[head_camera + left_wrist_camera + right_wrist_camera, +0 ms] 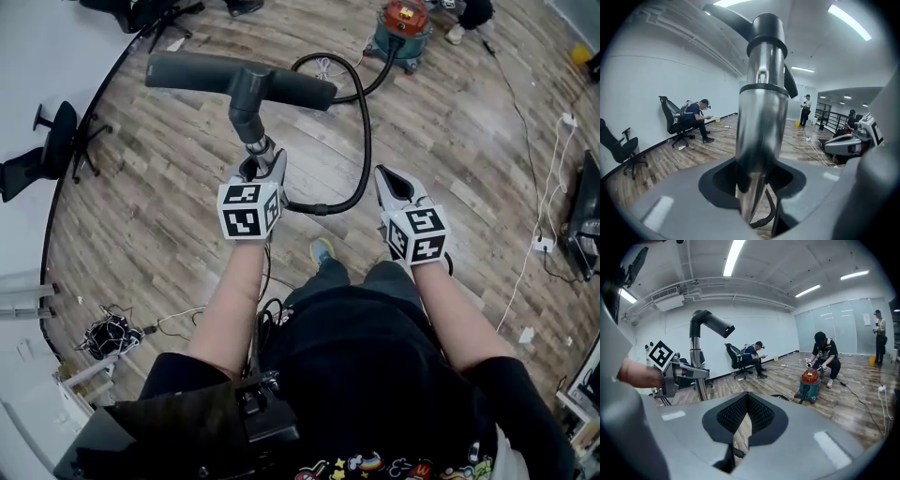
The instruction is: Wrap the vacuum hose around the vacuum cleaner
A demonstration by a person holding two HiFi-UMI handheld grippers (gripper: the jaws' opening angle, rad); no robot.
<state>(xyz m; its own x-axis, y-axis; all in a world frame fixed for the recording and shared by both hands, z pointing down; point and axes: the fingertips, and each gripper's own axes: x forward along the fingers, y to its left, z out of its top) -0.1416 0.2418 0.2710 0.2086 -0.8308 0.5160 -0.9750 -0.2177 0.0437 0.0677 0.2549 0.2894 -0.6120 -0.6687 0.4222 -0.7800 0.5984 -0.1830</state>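
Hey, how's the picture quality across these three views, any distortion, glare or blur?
Head view: evenly lit and sharp, slight bowing toward the edges. Left gripper view: strong fisheye with dark corners; the metal tube fills the centre, close and soft, with bright reflections along it. Right gripper view: same fisheye, ceiling strip lights blown out, the vacuum cleaner reasonably sharp.

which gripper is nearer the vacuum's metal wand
Left. The left gripper is shut on the metal wand. The right gripper is off to the wand's right, past the hose, with its jaws together on nothing.
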